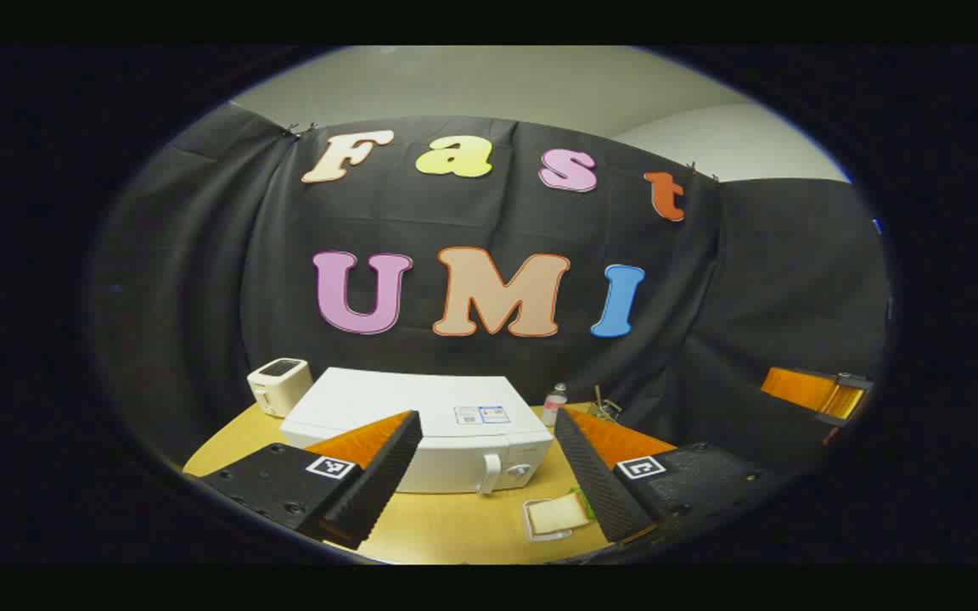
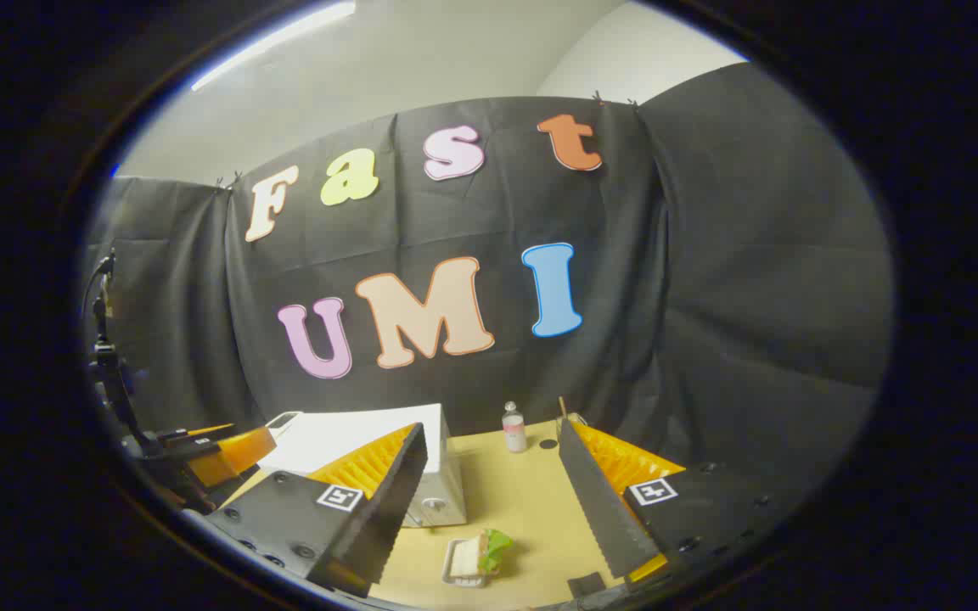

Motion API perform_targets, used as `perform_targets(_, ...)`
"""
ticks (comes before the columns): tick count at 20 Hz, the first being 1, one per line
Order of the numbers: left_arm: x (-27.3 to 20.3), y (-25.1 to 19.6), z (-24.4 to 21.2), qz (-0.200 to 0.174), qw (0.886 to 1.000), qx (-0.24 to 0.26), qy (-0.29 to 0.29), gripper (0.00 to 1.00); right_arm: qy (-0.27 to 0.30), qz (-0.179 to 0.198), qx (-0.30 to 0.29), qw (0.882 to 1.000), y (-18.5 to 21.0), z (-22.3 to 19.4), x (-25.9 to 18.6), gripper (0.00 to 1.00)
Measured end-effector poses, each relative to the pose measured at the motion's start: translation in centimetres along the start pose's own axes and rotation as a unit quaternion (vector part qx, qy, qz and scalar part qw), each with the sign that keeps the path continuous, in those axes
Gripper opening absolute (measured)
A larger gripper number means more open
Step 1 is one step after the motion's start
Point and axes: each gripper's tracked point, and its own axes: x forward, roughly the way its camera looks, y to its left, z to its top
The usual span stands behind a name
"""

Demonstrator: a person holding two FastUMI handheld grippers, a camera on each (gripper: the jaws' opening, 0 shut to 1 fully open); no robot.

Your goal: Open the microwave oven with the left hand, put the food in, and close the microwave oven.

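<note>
One microwave, white, door shut, handle and knob on its front right; I see it just ahead of my left gripper, partly behind the left finger. One sandwich on a small white tray, lying on the table in front of the microwave's right corner, close against the inner side of my left gripper's right finger but not touched by it as far as I can tell. One toaster, white, beyond the microwave to the left. One small bottle near the wall, ahead and right of the left gripper. Left gripper: fingers wide apart, holding nothing. In the right gripper view I count the same microwave ahead left, behind my left finger; the sandwich, with a green leaf showing, on its tray low between the fingers; the bottle farther ahead between them. Right gripper: fingers wide apart, holding nothing. The left gripper shows far left there; the right gripper shows far right in the left gripper view.
</note>
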Motion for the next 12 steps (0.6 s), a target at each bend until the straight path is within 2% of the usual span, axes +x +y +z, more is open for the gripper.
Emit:
perform_targets(2,0.0,0.1,0.3,0.005,1.0,0.002,-0.003,0.96,-0.004,-0.001,-0.011,1.0,-0.1,0.5,0.0,0.91)
perform_targets(3,0.0,0.2,0.3,0.006,1.0,0.003,-0.003,0.93,-0.004,-0.001,-0.016,1.0,-0.2,0.6,0.1,0.97)
perform_targets(12,0.5,2.1,0.7,0.027,0.999,0.017,-0.003,0.96,0.003,-0.014,-0.072,0.997,-0.7,0.3,1.1,0.97)
